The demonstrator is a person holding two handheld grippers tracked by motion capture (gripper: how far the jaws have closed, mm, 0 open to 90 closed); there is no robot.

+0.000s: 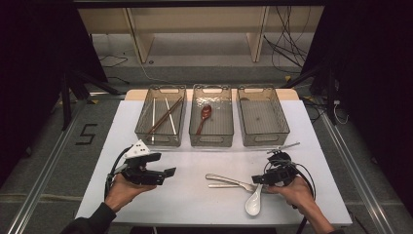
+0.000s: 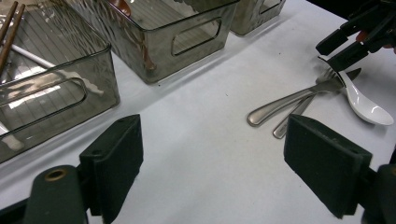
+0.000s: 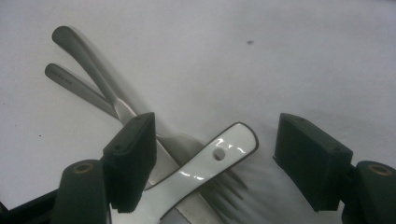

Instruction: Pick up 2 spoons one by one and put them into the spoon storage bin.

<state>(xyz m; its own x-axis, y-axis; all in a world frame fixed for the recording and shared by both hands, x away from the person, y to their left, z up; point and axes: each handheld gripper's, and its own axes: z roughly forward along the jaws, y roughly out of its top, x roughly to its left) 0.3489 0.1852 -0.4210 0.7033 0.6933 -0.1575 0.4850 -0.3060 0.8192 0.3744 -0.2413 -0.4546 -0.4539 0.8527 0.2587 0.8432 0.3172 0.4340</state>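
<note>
— On the white table (image 1: 185, 195), near the person's right hand, how much sorting is left?

— Judging by the bins, roughly half. Chopsticks (image 1: 165, 116) already lie in the left bin (image 1: 142, 117), a brown spoon (image 1: 205, 113) in the middle bin (image 1: 194, 114); the right bin (image 1: 282, 117) looks bare, though its dark floor makes that hard to confirm. Left on the table: a white ceramic spoon (image 3: 201, 172), a knife (image 3: 93, 65), a fork (image 3: 74, 86) — plus one metal piece (image 1: 283, 147) just in front of the right bin.

— And the white spoon itself?

— Glossy, with a dark-edged handle and a small hole near its end. It lies across the knife and fork, handle tip pointing away from the person.

— What is the right gripper (image 3: 210, 163) doing?

— Its jaws are spread on either side of the spoon's handle, not yet closed on it. One jaw sits over the knife, so the pinch may catch metal too.

— The left gripper (image 2: 212, 161)?

— Jaws spread wide, holding nothing, poised over bare table well apart from the cutlery.
</note>
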